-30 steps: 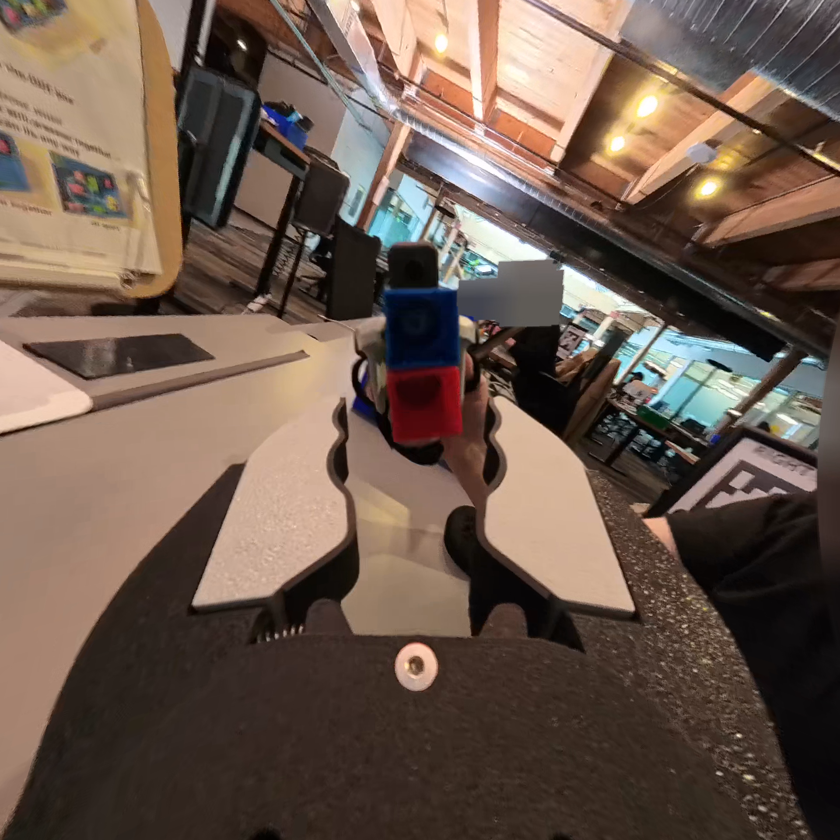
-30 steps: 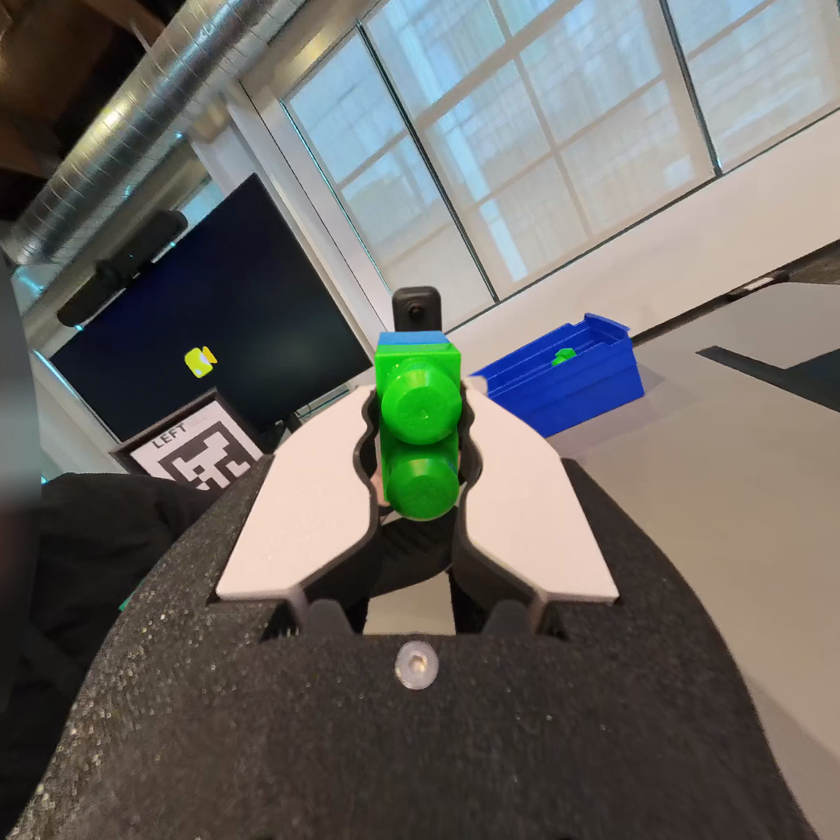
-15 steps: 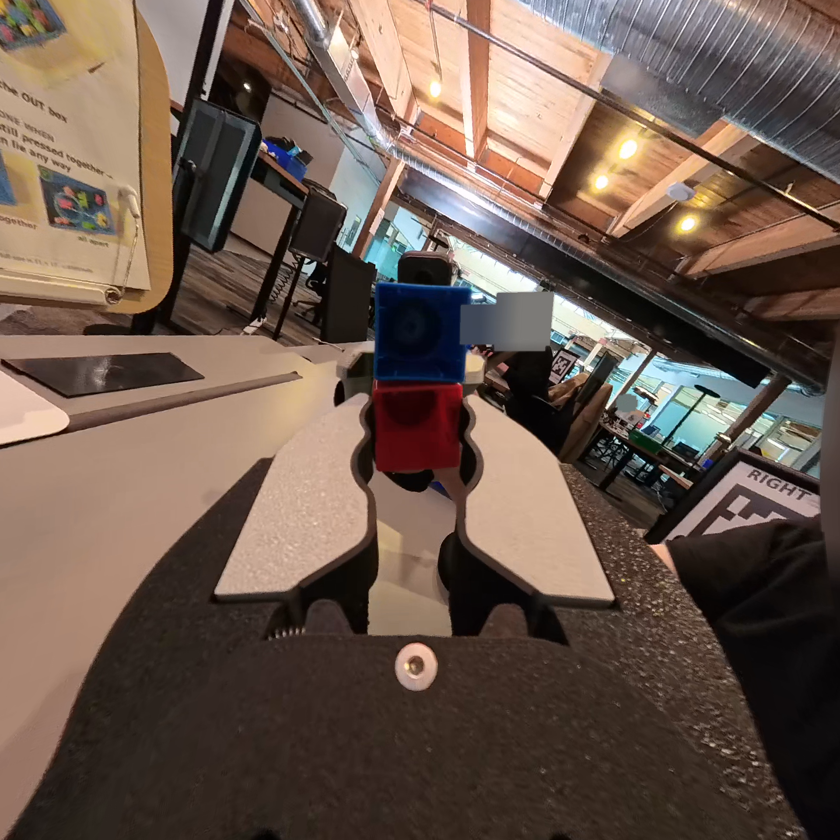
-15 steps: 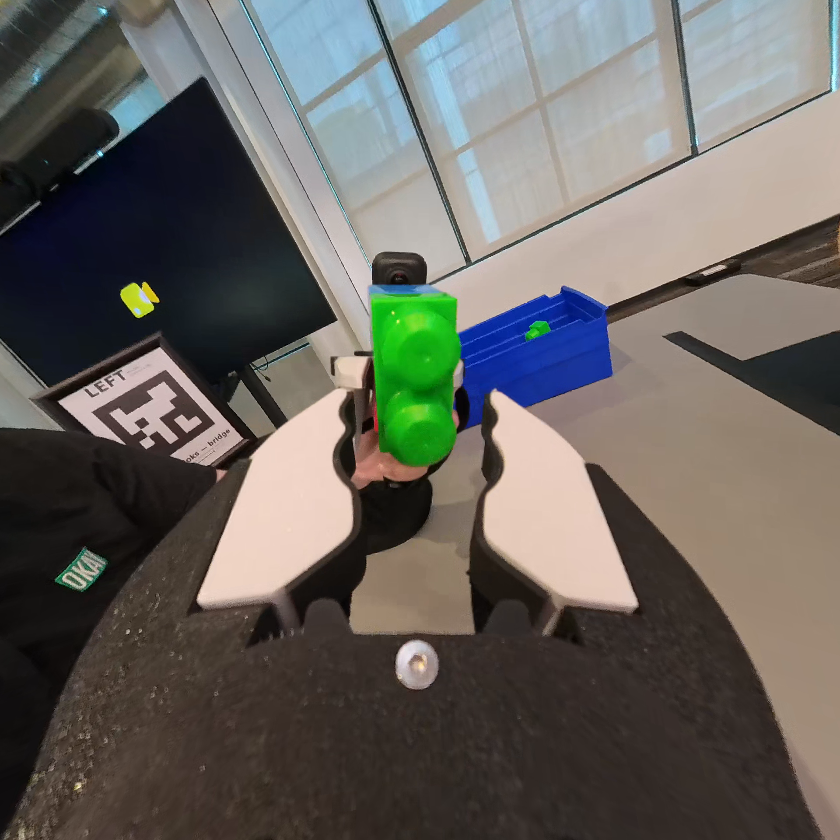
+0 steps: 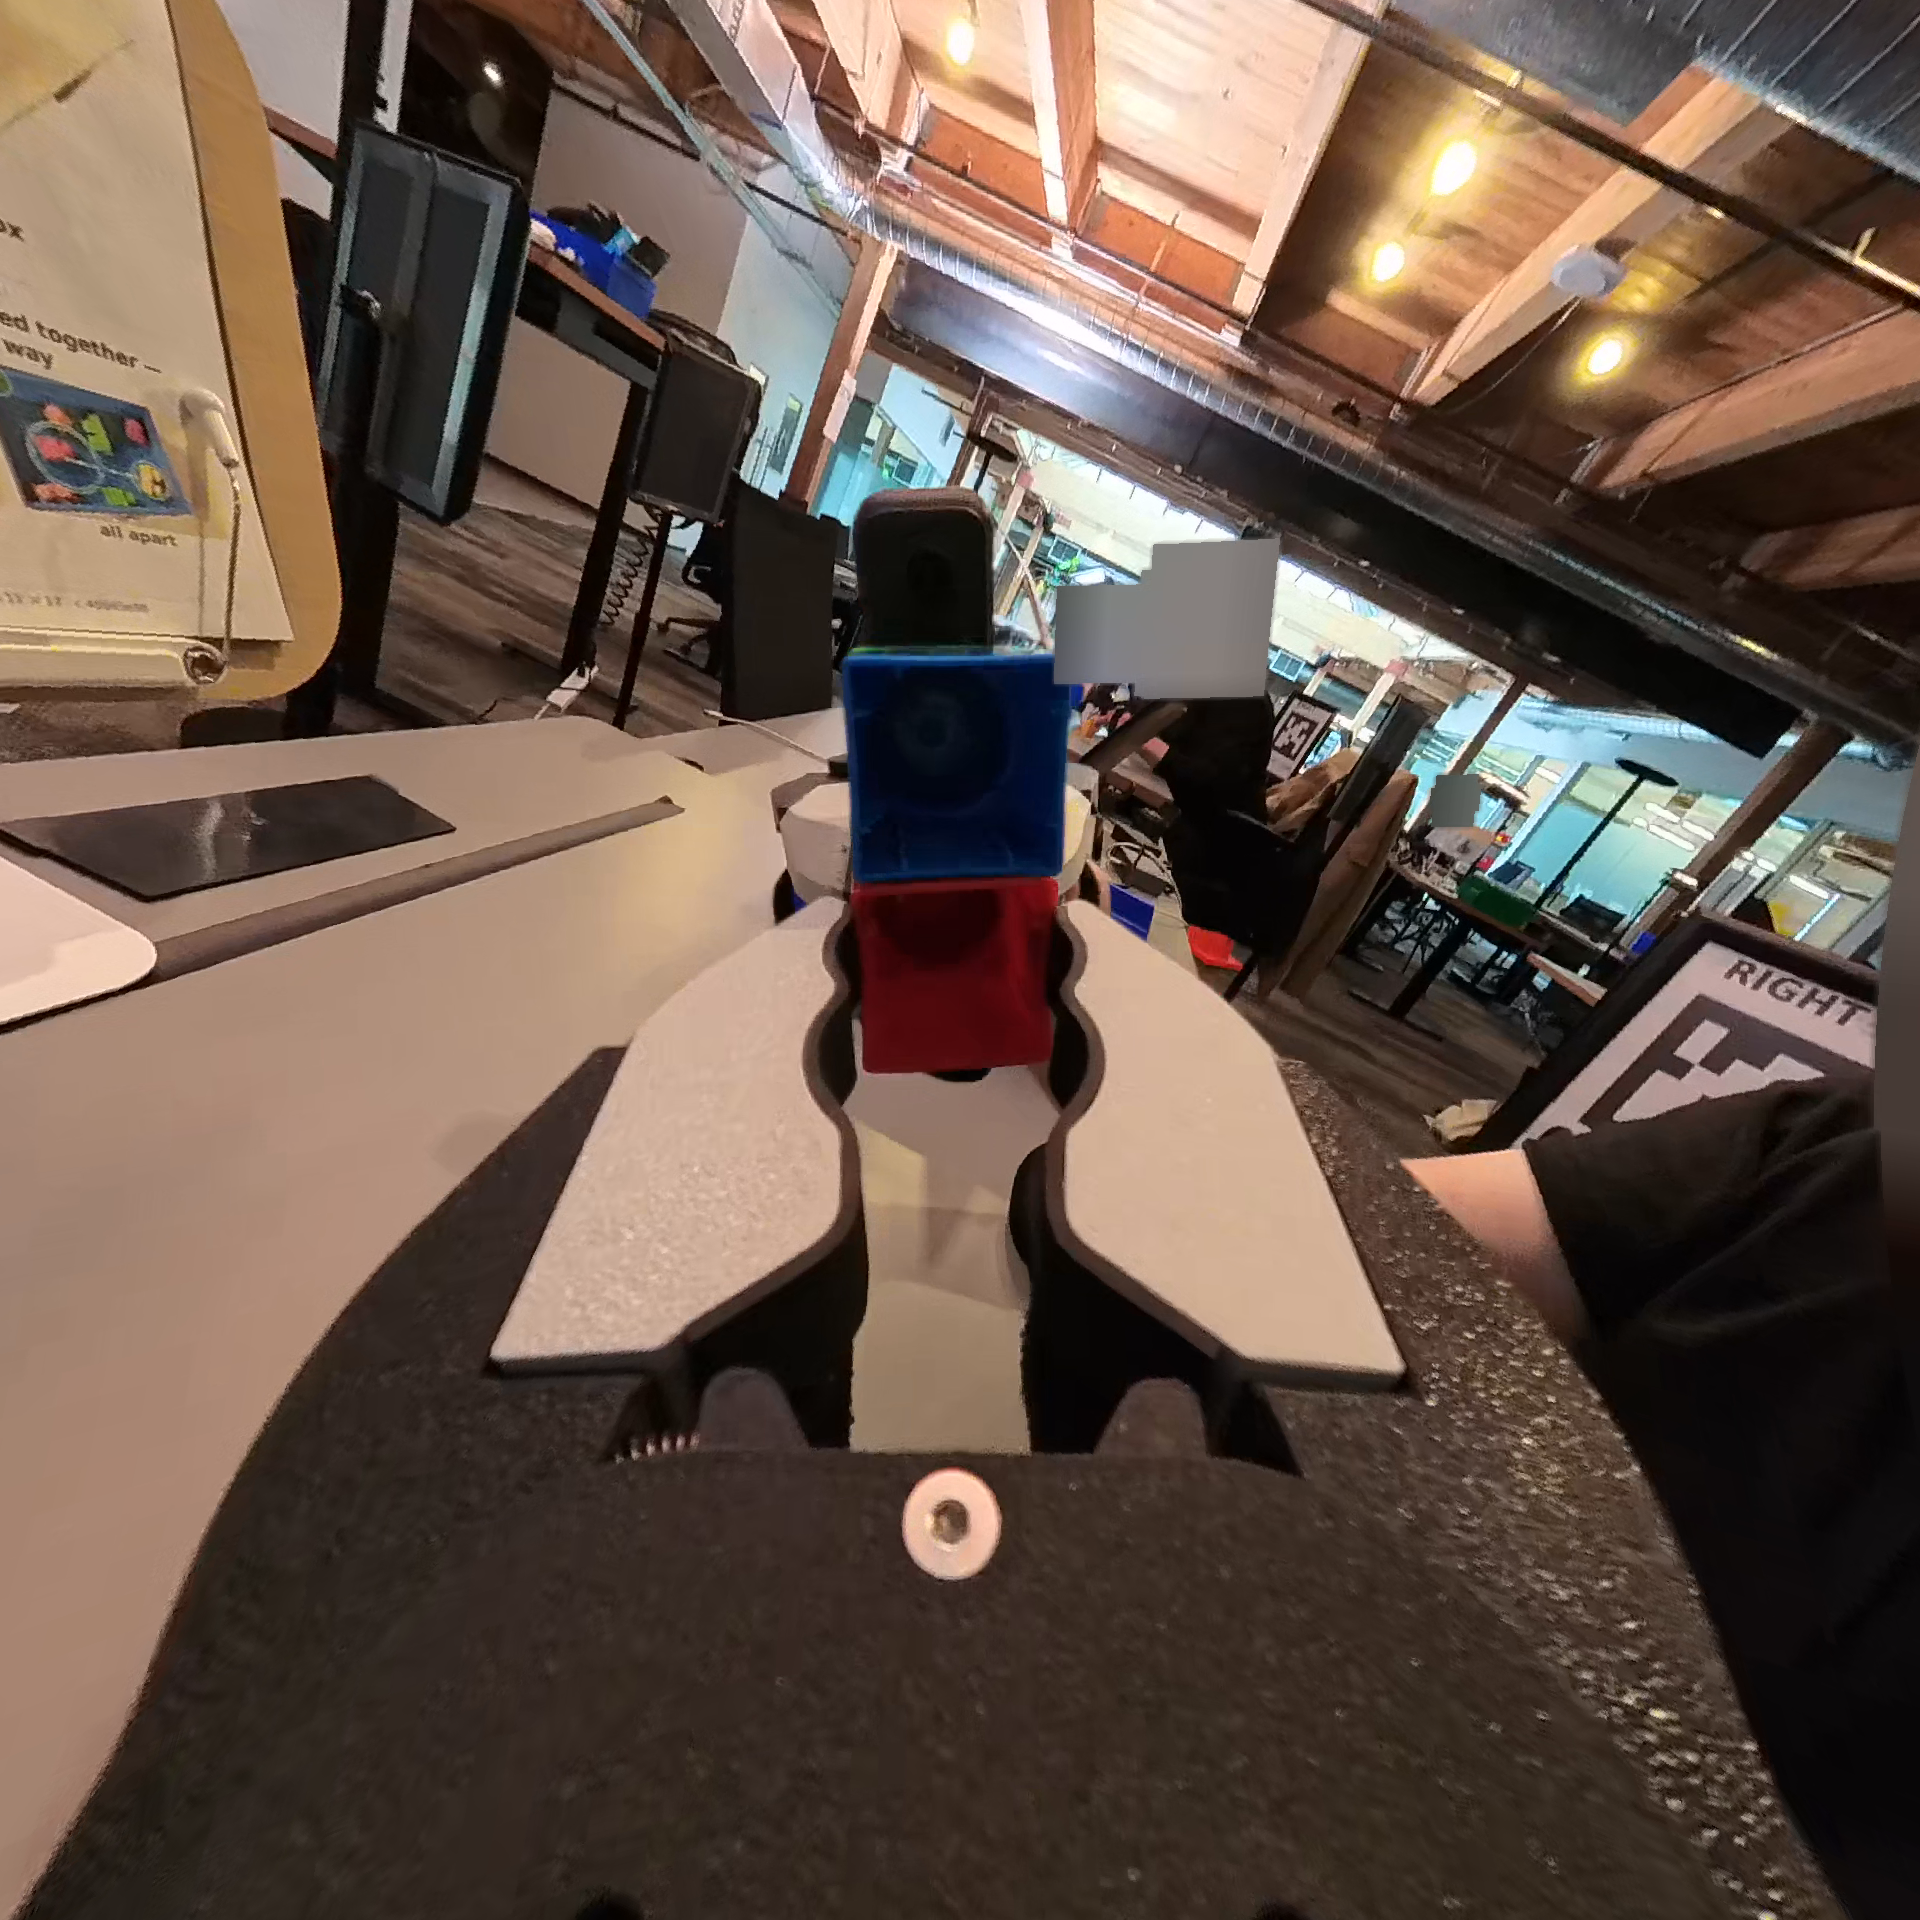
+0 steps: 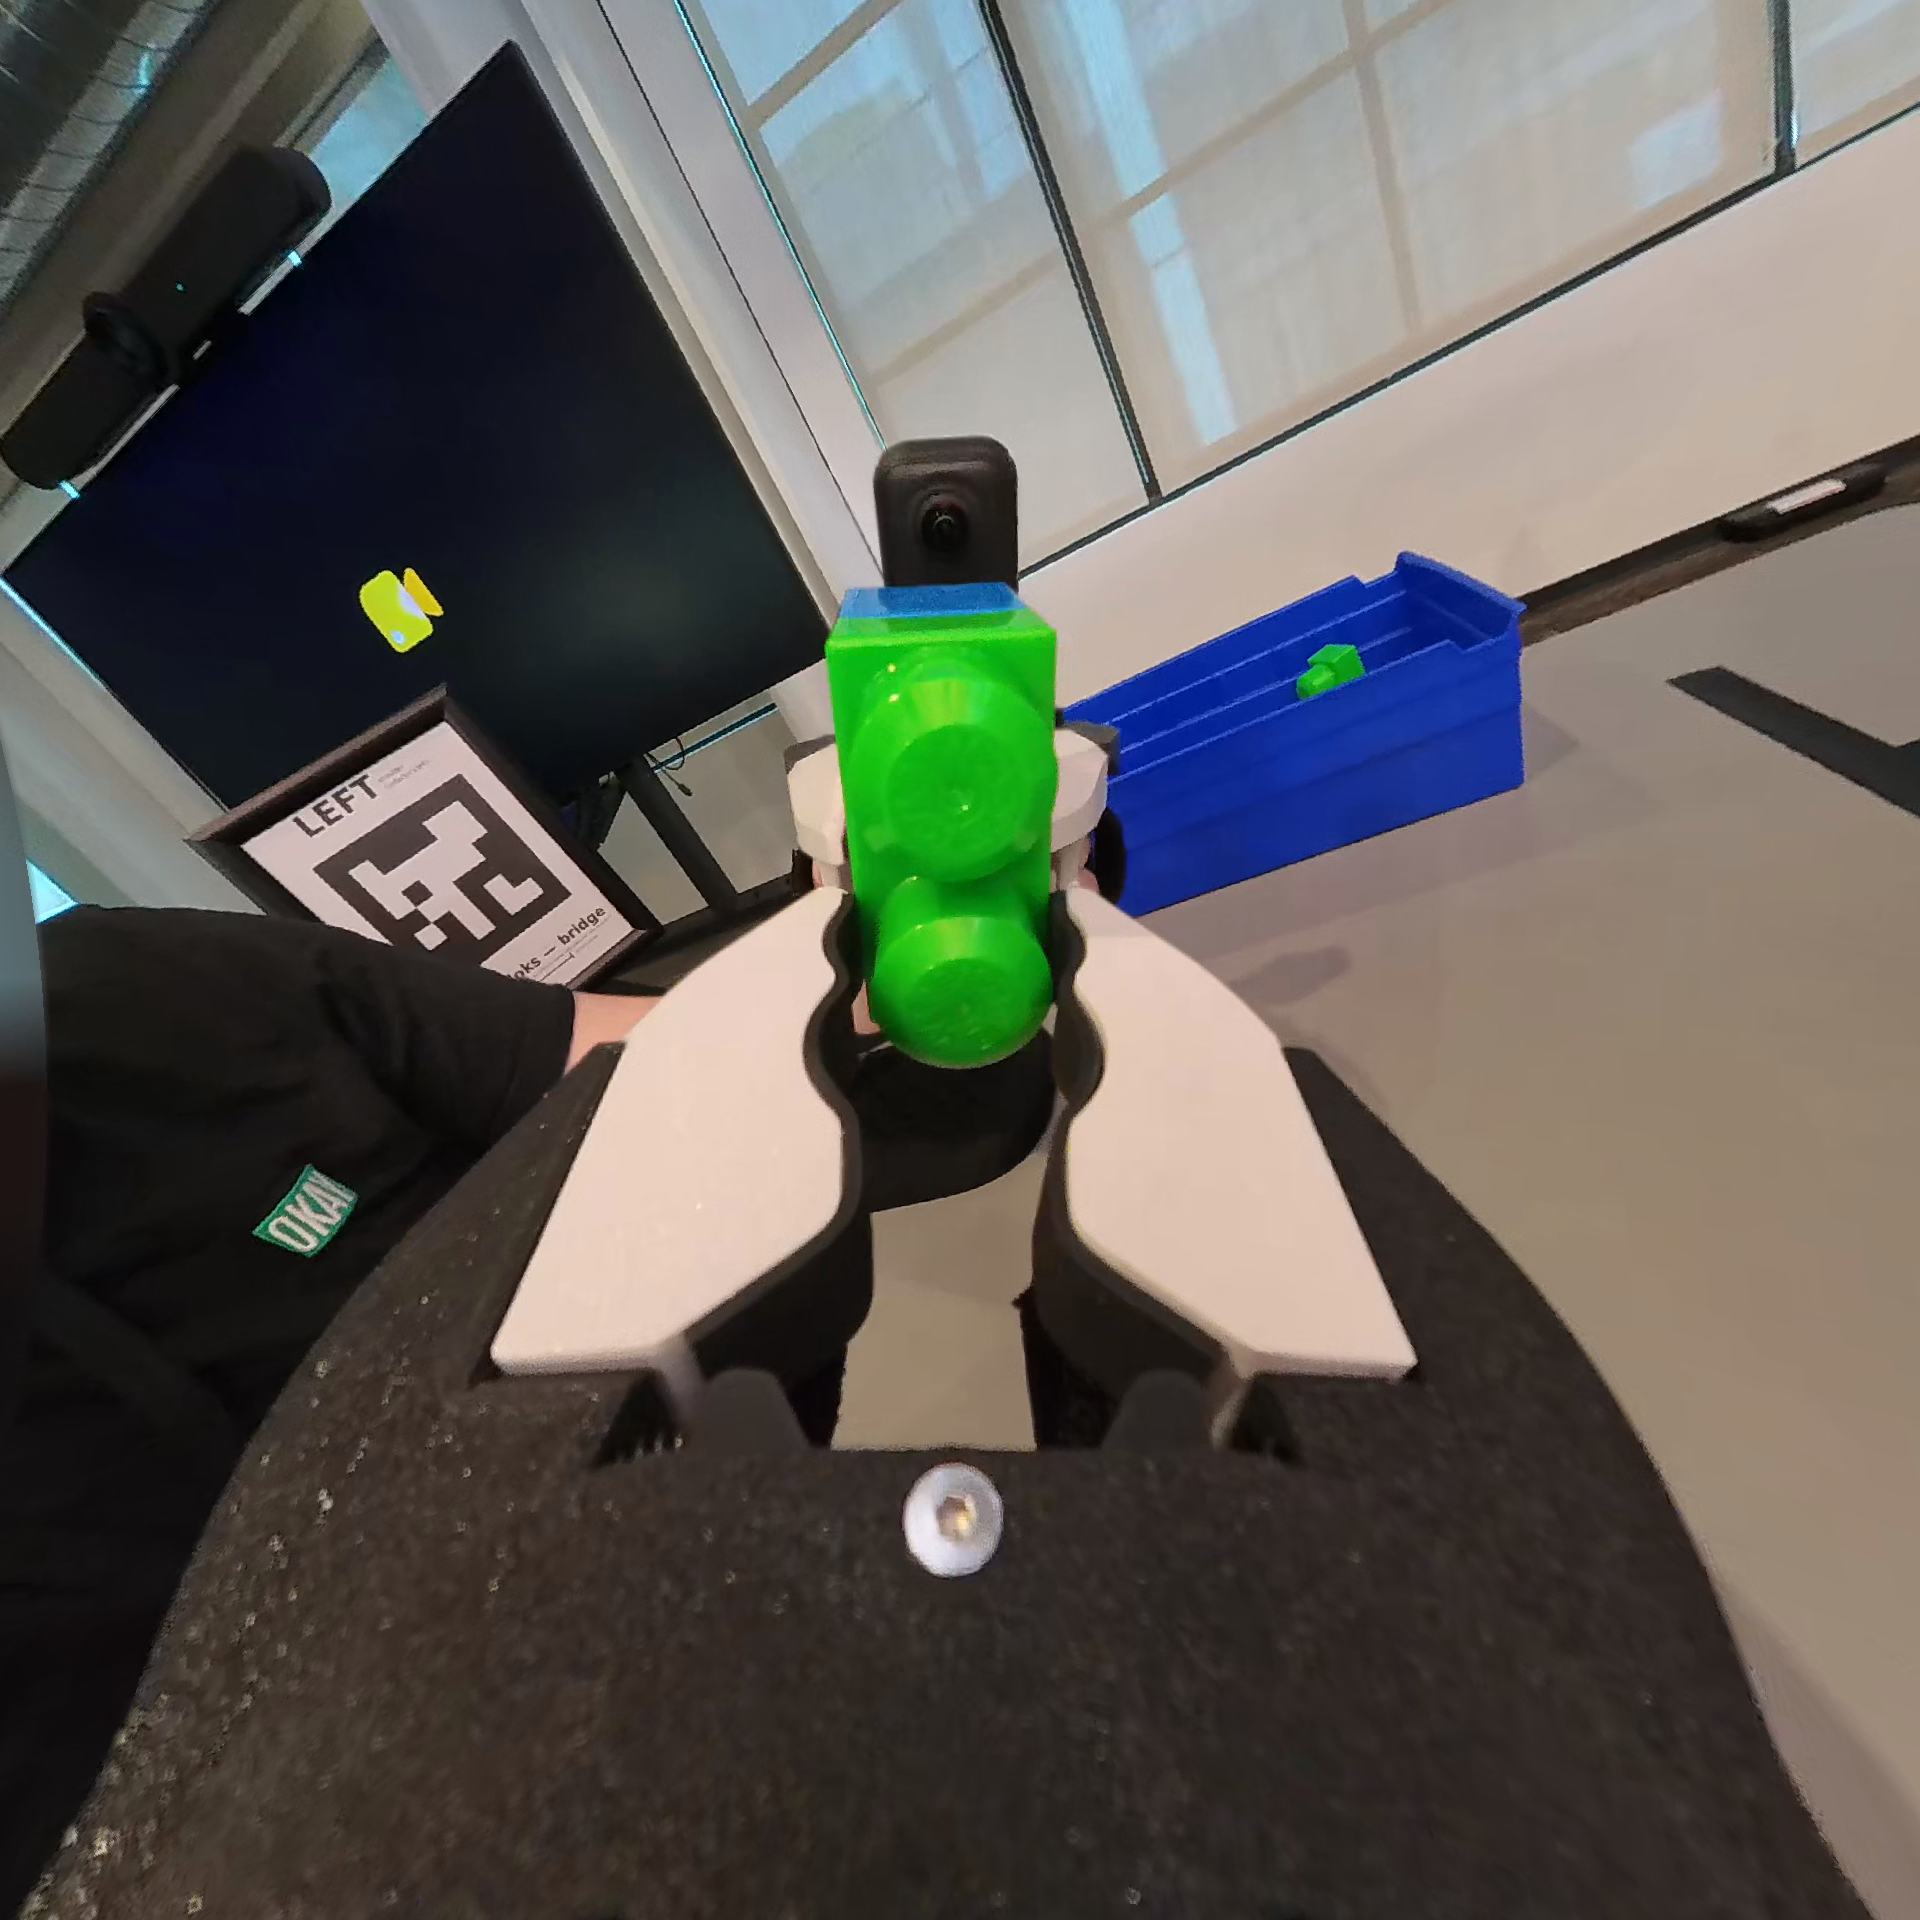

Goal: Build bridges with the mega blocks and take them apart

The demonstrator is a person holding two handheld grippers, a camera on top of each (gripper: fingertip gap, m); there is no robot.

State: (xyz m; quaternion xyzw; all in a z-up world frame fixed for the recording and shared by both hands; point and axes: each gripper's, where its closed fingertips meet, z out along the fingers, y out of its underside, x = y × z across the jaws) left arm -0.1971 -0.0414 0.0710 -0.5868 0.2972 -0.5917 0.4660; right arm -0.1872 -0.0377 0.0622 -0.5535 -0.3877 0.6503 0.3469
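Blocking most of each wrist view is the block assembly itself, so the join between the two grippers cannot be made out. From the left wrist view, the left gripper has its white fingers closed against the sides of a red square plastic block, whose hollow underside faces the camera; a blue square plastic block sits directly above the red one, touching it. From the right wrist view, the right gripper has its fingers closed on the lower end of a bright green two-stud plastic block, studs facing the camera; only a thin blue edge of the blue block shows above the green one there, and the red block is hidden. Behind the assembly in each view stands the opposite gripper's black camera, its body largely covered. A black sleeve is cut off at the frame edge beside the green block. Right of the green block, on the grey table, rests an open blue plastic bin holding one small green block; whatever else lies in the bin is screened by its near wall. Left of the green block stands a framed marker card before a dark monitor.
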